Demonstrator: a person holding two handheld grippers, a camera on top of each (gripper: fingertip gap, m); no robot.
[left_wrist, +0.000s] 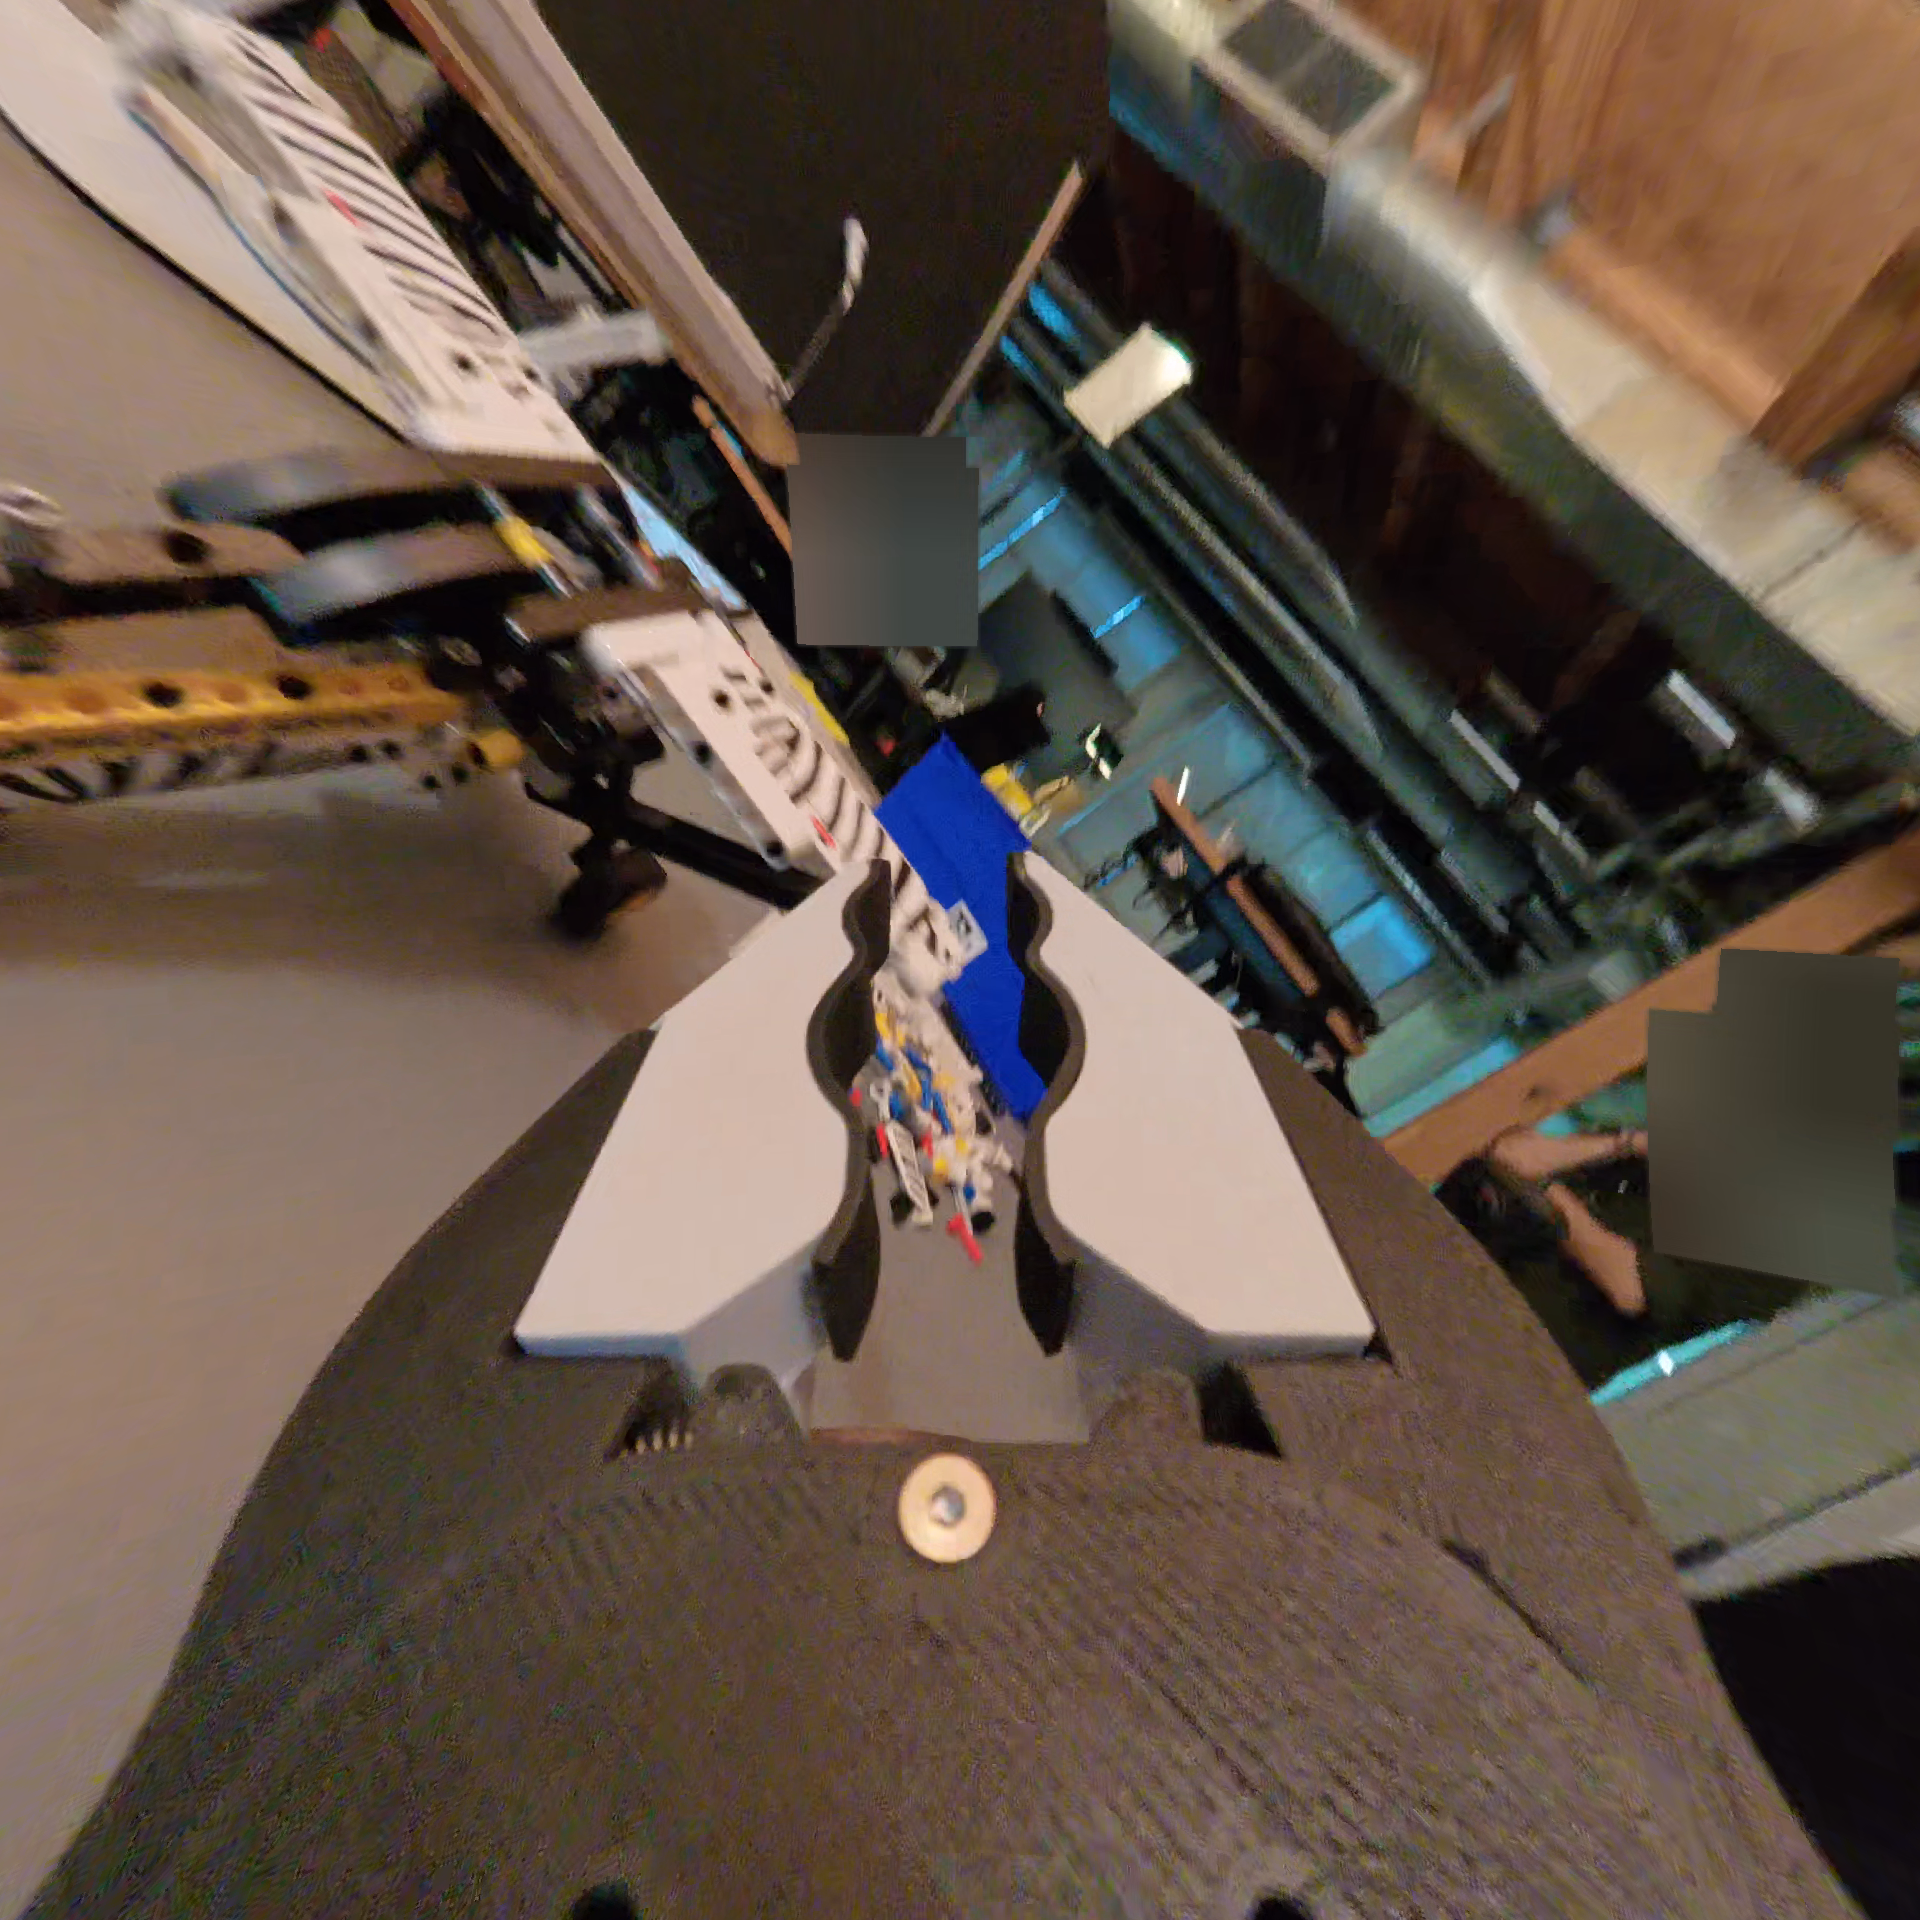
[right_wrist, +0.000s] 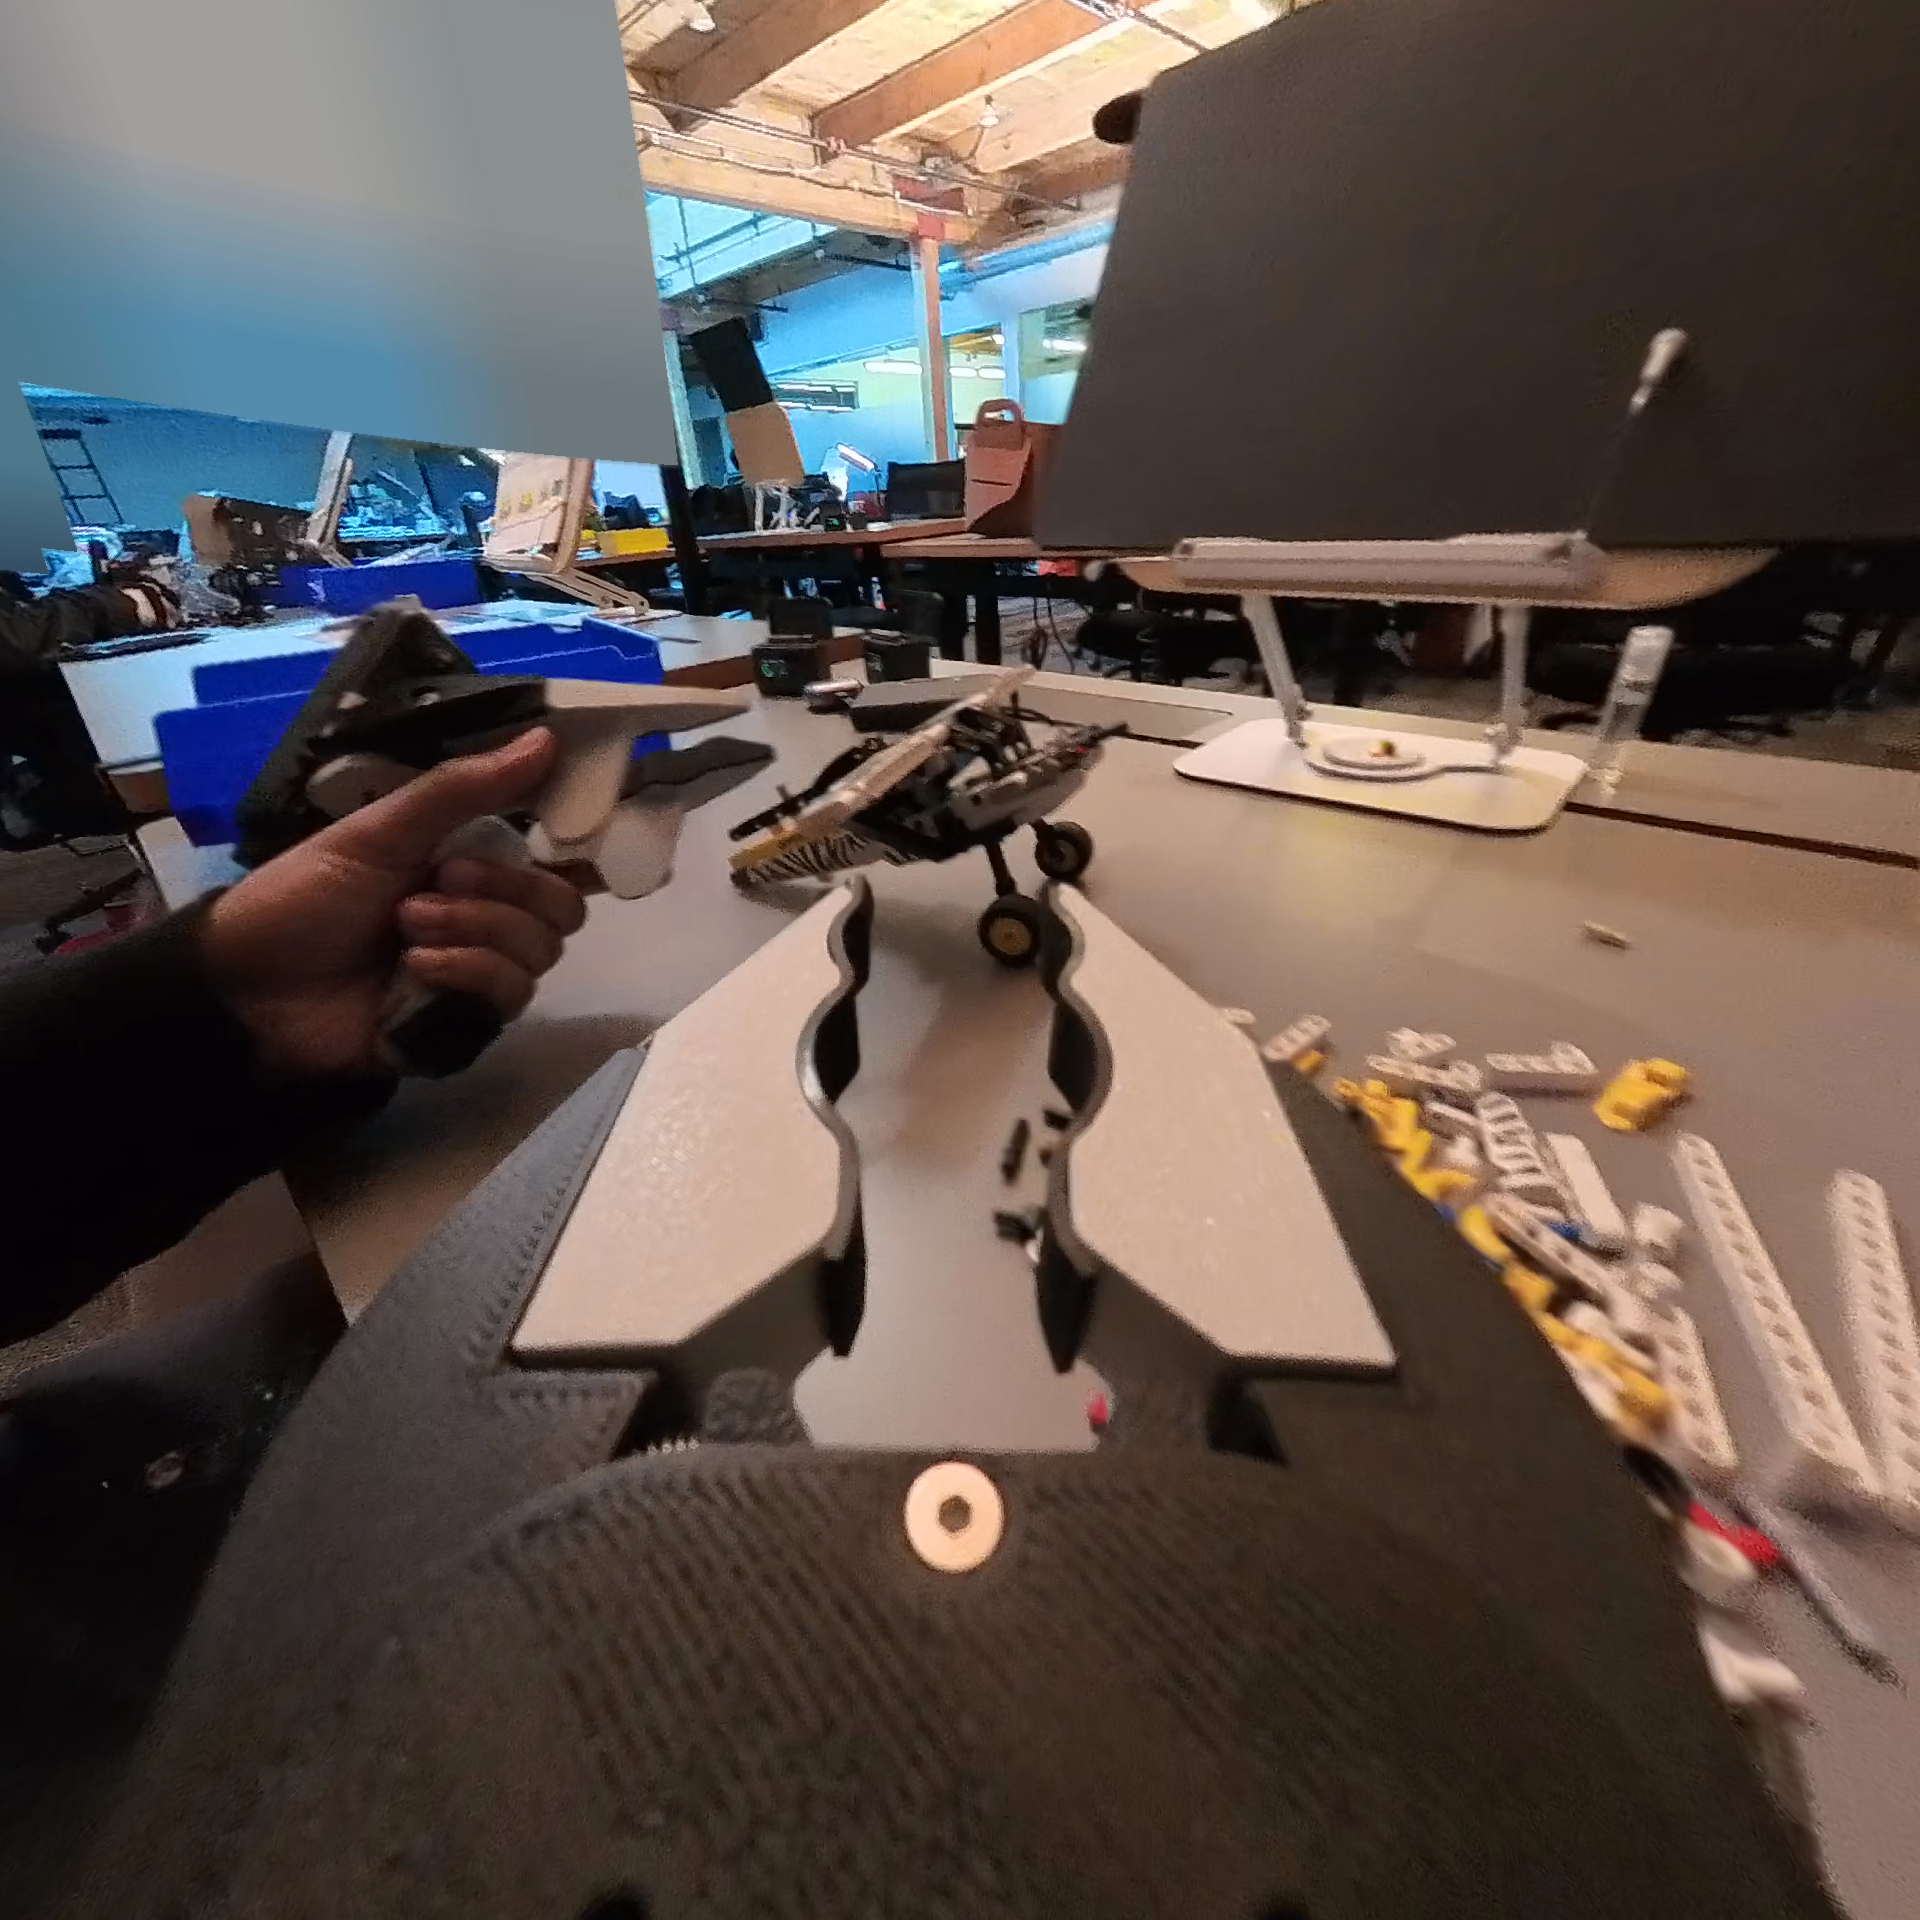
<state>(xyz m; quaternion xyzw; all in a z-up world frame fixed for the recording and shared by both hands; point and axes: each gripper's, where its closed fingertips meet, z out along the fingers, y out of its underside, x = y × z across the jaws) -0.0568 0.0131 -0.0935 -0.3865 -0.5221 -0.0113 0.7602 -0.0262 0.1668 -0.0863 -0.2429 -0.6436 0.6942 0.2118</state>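
A toy plane (right_wrist: 935, 790) built of bricks, black and white with zebra stripes and yellow trim, stands on its wheels on the grey table (right_wrist: 1351, 935). My right gripper (right_wrist: 956, 899) is open and empty just in front of it. One wheel (right_wrist: 1008, 935) sits just past the right fingertip, and no pad presses on it. A hand (right_wrist: 343, 935) holds my left gripper (right_wrist: 717, 738) in the air to the left of the plane. In the blurred, tilted left wrist view, my left gripper (left_wrist: 948, 873) is open with nothing between its fingers. The plane (left_wrist: 260, 644) is at the left there.
A pile of loose white, yellow and blue bricks (right_wrist: 1507, 1174) with long white beams (right_wrist: 1766, 1309) lies at the right; it shows far off in the left wrist view (left_wrist: 925, 1112). A black panel (right_wrist: 1455, 260) on a white stand (right_wrist: 1371, 774) is behind. Blue bins (right_wrist: 436, 665) stand at the left. Some 15 cm of space lies between my two pairs of fingers.
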